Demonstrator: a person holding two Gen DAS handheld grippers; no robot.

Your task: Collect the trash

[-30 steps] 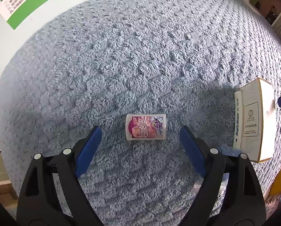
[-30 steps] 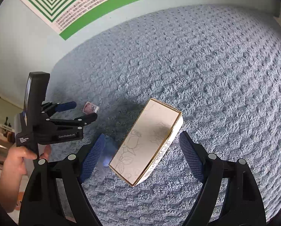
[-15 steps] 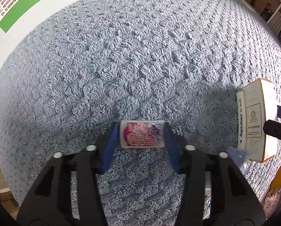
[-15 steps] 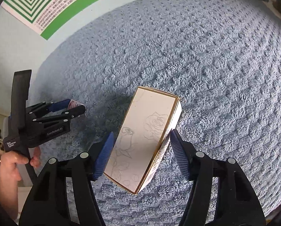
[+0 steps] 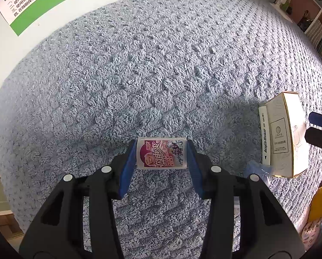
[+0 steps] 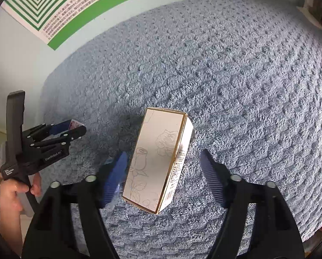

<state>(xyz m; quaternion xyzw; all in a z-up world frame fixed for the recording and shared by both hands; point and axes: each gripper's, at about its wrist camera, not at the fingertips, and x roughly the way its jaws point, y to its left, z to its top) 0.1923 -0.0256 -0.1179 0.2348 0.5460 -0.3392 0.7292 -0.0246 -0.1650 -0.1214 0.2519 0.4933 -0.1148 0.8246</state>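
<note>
My left gripper (image 5: pixel 161 154) is shut on a small pink-labelled snack cup (image 5: pixel 161 155), gripping its two ends just above the blue shag rug (image 5: pixel 152 71). It shows at the left of the right wrist view (image 6: pixel 71 129). A cream box with a rose drawing (image 6: pixel 158 164) lies on the rug between the open fingers of my right gripper (image 6: pixel 163 168); the left finger is close to it, the right finger stands apart. The box also shows at the right of the left wrist view (image 5: pixel 285 133), with a white marker (image 5: pixel 264 133) beside it.
A wall with a green-and-white poster (image 6: pixel 74 2) borders the rug at the back. A bookshelf (image 5: pixel 312 17) stands at the far right. A bit of clear blue plastic (image 5: pixel 258 170) lies by the box. Coloured clutter (image 5: pixel 318 211) sits past the rug's right edge.
My left gripper closed on the snack cup and lifted it slightly. My right gripper moved in around the box, narrowed, then opened wider again.
</note>
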